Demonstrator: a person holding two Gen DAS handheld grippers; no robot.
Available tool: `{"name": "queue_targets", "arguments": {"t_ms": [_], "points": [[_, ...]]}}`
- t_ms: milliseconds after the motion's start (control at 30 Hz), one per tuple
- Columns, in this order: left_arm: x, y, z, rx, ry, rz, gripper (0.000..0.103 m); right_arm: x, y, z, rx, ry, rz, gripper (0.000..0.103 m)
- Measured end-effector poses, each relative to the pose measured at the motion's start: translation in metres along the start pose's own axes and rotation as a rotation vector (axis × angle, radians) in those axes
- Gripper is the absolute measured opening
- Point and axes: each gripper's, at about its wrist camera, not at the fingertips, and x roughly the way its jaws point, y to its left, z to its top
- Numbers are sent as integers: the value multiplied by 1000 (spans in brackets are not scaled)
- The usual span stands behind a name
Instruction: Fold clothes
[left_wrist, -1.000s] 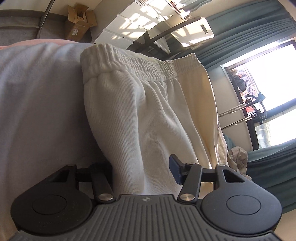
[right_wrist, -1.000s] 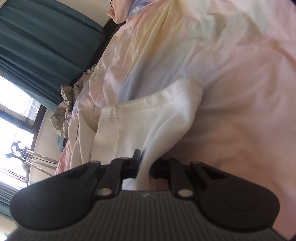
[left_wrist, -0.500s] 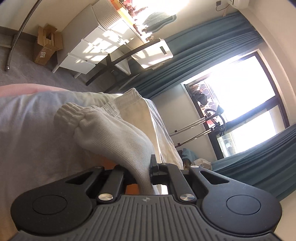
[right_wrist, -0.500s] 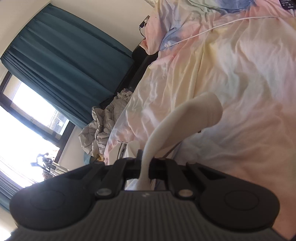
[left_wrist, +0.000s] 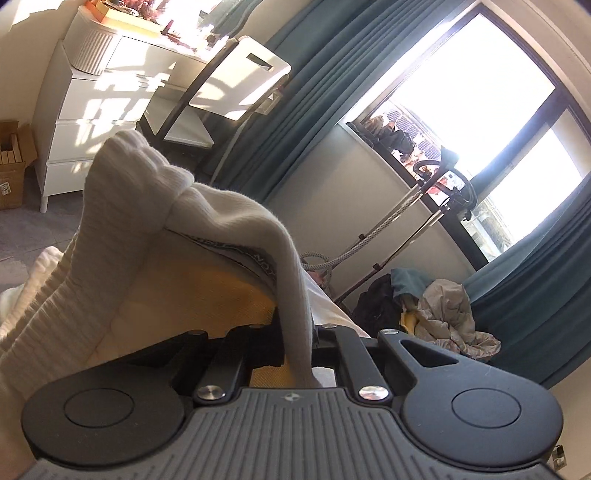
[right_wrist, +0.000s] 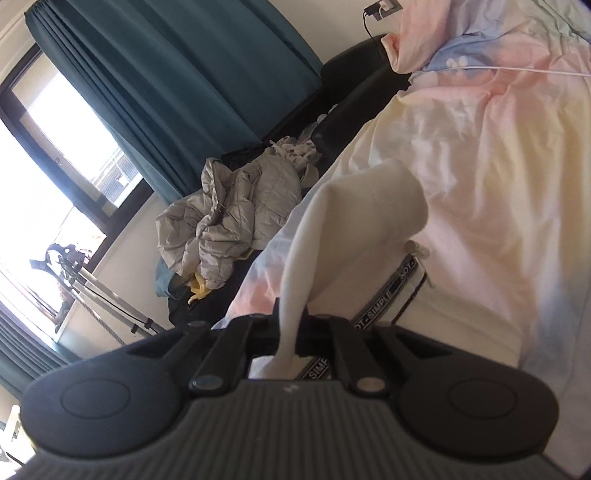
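A pair of cream ribbed sweatpants (left_wrist: 147, 229) is lifted off the bed. My left gripper (left_wrist: 297, 339) is shut on a fold of the sweatpants near the elastic waistband, which bunches up above the fingers. A black-and-white lettered drawstring tape (left_wrist: 258, 258) shows under the fold. My right gripper (right_wrist: 290, 325) is shut on another fold of the sweatpants (right_wrist: 354, 218), which rises as a thin cream strip. The same lettered tape (right_wrist: 399, 284) hangs beside it over the pastel bedsheet (right_wrist: 498, 166).
A white dresser (left_wrist: 92, 122) and a dark-framed chair (left_wrist: 207, 96) stand beyond the bed. Teal curtains (right_wrist: 166, 92) flank a bright window (left_wrist: 480, 110). A heap of grey clothing (right_wrist: 229, 229) lies on a dark seat beside the bed. A garment steamer stand (left_wrist: 424, 210) is by the window.
Both grippers have lifted higher with the sweatpants pinched in them; the left gripper closed on the fabric a second ago. The views tilted up toward the window and curtains.
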Motion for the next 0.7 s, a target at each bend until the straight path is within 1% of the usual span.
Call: {"name": "queue_targets", "arguments": {"t_ms": [100, 167, 267, 333, 367, 400, 433, 467, 500, 533, 567, 600, 633, 667, 700], "points": [[68, -4, 5, -12, 46, 53, 8, 59, 7, -5, -52, 47, -40, 5], [103, -3, 6, -10, 72, 90, 9, 89, 10, -9, -91, 67, -46, 5], [140, 3, 6, 2, 108, 126, 9, 119, 16, -15, -173, 92, -32, 5], [154, 9, 5, -7, 131, 145, 10, 132, 19, -16, -205, 115, -26, 7], [157, 12, 5, -15, 142, 150, 11, 136, 20, -16, -213, 128, -19, 10], [160, 14, 4, -25, 147, 151, 12, 138, 20, -15, -218, 140, -8, 15], [160, 17, 5, -36, 155, 147, 14, 139, 21, -14, -227, 153, 7, 17], [160, 18, 6, -35, 161, 139, 19, 138, 21, -12, -236, 163, 26, 21], [157, 18, 7, -21, 158, 126, 24, 135, 21, -10, -240, 170, 46, 32], [151, 16, 8, -2, 147, 119, 42, 130, 19, -8, -240, 172, 69, 41], [145, 14, 8, 14, 131, 118, 69, 122, 17, -5, -238, 164, 92, 56], [131, 12, 7, 38, 102, 102, 79, 111, 15, -2, -238, 150, 111, 60], [117, 10, 6, 62, 72, 85, 86, 99, 14, 1, -239, 137, 130, 60], [103, 8, 5, 85, 43, 69, 89, 87, 12, 4, -242, 128, 145, 61], [91, 9, 3, 88, 47, 48, 89, 74, 9, 7, -243, 122, 152, 61]]}}
